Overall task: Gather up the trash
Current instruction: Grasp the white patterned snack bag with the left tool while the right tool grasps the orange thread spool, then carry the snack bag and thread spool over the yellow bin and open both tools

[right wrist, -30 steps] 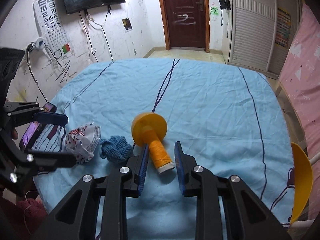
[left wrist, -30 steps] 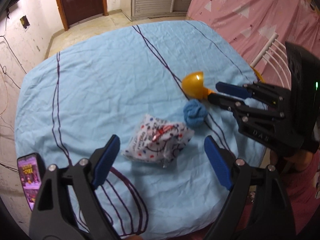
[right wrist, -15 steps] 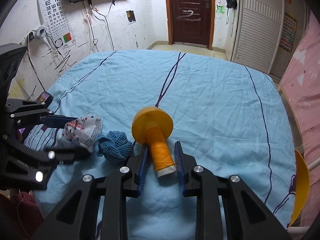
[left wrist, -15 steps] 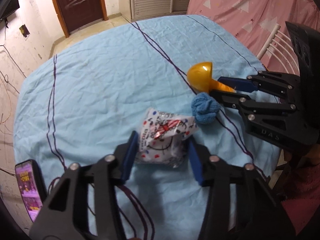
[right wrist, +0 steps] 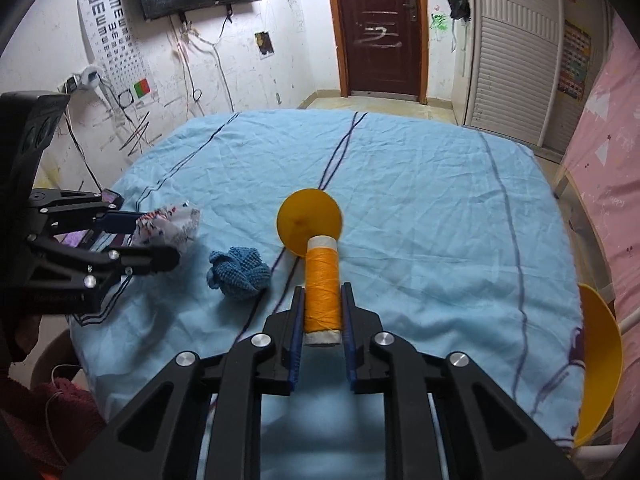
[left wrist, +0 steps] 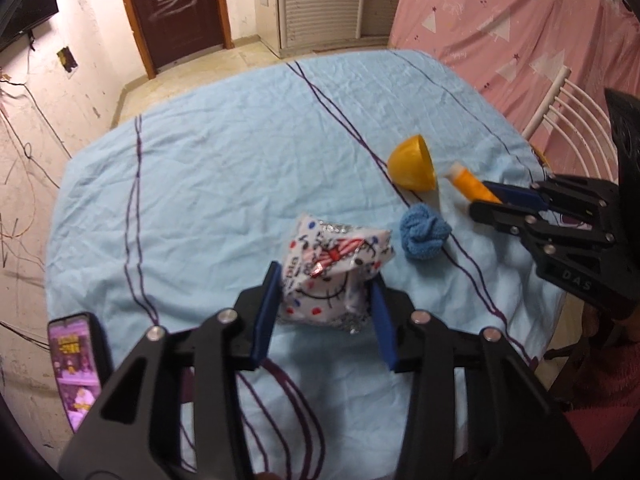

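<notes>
Left gripper (left wrist: pixel 324 312) fingers clamp a crumpled white wrapper (left wrist: pixel 334 276), printed with red and blue dots, foil edges showing, lifted above the blue-covered table (left wrist: pixel 224 184); right gripper (right wrist: pixel 322 330) fingers clench an orange thread spool (right wrist: pixel 322 284); blue knitted ball (left wrist: pixel 424 236) at wrapper's 2 o'clock.

Crinkled foil wrapper (left wrist: pixel 334 276), knitted ball (left wrist: pixel 424 236)

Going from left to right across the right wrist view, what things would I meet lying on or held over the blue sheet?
Left gripper shut on the printed wrapper → blue knitted ball → orange thread spool held in the right gripper → yellow chair at the sheet's right edge.
</notes>
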A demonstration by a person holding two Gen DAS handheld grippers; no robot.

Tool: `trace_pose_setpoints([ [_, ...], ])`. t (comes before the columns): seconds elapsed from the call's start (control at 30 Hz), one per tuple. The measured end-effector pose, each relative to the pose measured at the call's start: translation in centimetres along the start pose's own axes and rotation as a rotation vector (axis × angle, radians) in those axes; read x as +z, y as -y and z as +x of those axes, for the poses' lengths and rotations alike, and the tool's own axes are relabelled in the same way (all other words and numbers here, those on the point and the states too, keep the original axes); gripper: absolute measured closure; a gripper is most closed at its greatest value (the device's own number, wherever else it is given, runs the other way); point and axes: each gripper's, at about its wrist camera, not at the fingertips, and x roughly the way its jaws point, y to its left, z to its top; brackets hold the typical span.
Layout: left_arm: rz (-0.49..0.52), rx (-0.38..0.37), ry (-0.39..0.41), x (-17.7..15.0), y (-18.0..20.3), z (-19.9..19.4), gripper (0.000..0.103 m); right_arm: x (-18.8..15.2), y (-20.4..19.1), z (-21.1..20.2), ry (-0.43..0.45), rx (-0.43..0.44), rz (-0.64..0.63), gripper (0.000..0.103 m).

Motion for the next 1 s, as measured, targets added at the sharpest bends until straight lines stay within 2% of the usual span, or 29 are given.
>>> trace_pose_setpoints([
  [0.27,0.017,0.003,0.048,1.4,1.7,-1.7,0.063,-0.8,3.7,-3.1,0.064,-0.041,0.076,0.092],
  [0.5,0.062,-0.001,0.081,3.4,5.0,-2.3,0.063,-1.8,7.9,-5.9,0.134,-0.082,0.153,0.092],
  [1.0,0.206,-0.077,0.119,9.1,16.5,-0.6,0.063,-6.1,18.1,-10.3,0.235,-0.202,0.355,0.092],
])
